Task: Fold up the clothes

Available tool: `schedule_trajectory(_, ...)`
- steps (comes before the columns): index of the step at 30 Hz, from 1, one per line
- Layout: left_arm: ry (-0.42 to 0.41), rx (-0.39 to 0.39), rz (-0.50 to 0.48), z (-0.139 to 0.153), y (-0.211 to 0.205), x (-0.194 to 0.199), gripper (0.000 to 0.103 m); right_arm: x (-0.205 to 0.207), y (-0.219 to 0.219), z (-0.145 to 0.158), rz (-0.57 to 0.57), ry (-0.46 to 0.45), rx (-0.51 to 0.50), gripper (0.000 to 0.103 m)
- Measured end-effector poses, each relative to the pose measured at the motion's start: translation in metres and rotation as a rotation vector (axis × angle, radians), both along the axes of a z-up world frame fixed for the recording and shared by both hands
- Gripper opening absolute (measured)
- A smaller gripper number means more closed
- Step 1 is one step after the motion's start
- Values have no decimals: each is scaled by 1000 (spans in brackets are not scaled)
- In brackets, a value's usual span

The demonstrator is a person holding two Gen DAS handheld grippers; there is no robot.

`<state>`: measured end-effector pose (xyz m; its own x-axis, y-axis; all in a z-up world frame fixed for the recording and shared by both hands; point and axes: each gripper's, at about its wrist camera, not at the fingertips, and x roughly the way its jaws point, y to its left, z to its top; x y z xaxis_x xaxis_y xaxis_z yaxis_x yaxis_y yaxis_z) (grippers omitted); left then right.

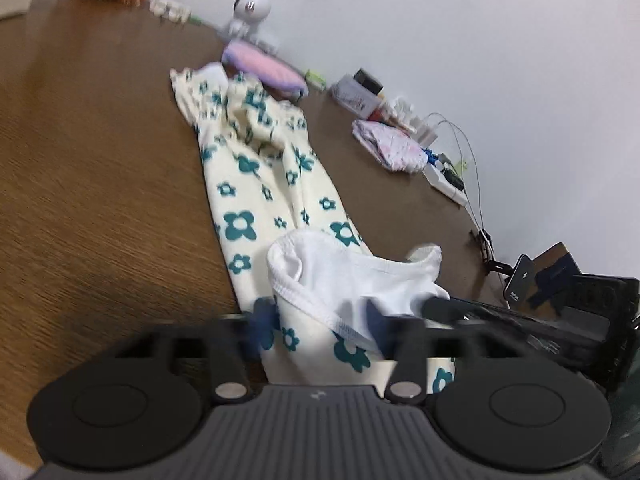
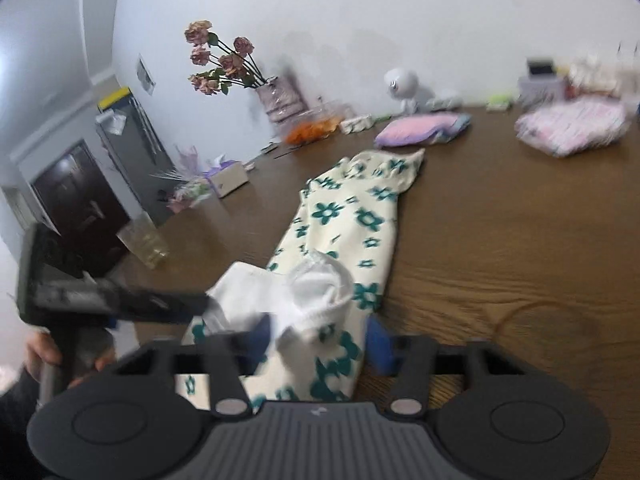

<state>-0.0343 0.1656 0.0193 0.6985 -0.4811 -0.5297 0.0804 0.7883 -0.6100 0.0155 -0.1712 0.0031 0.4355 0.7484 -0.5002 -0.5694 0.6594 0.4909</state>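
A cream garment with teal flowers (image 1: 256, 184) lies stretched along the brown wooden table (image 1: 100, 160), its near end turned back to show the white lining and ribbed hem (image 1: 336, 276). My left gripper (image 1: 320, 322) is open, its blue pads on either side of that turned-back end. The right gripper's black fingers (image 1: 444, 306) reach the white lining from the right. In the right wrist view the flowered garment (image 2: 360, 216) runs away from me. My right gripper (image 2: 318, 342) is open around the bunched white hem (image 2: 320, 288). The left gripper (image 2: 120, 300) touches the lining from the left.
Along the wall stand a white round camera (image 1: 250, 8), a pink-purple folded pile (image 1: 264, 66), another pink folded garment (image 2: 572, 124), boxes, a power strip with cables (image 1: 448, 184) and a vase of flowers (image 2: 224, 60). A hand (image 2: 44, 356) holds the left gripper's handle.
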Motion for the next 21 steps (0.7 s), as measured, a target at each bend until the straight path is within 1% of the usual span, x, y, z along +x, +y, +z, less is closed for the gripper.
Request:
schedule_trajectory(2,21,-11,6,-4,-2,6,23,11,3,-3,-10,61,80,6)
schedule_trajectory(5,53,-27,15,-10,-5,16,23,21,9,-8,-8,99,142,5)
schedule_trajectory(6,64,-17,19,-12,-7,18,23,24,16,-10,-28,99,102,5)
schedule_trajectory(8,77,35,28,-17,-12,21,22,27,31,-17,-101,74,-35,8)
schedule_trajectory(9,68,55,28,-15,-14,20,23,24,36,-18,-110,59,-56,10)
schedule_trajectory(10,60,75,27,-14,-17,19,23,21,40,-19,-114,42,-66,11)
schedule_trajectory(12,49,105,29,-13,-21,18,23,11,45,-18,-122,-3,-111,10)
schedule_trajectory(13,45,119,29,-13,-24,17,23,6,43,-18,-131,-8,-121,7)
schedule_trajectory(15,39,156,13,-10,-29,14,23,-5,38,-17,-150,-7,-135,6)
schedule_trajectory(18,25,192,-50,-6,-41,6,23,-22,30,-16,-180,-6,-154,5)
schedule_trajectory(21,12,203,-155,-5,-56,-5,24,-55,14,-13,-229,-12,-178,4)
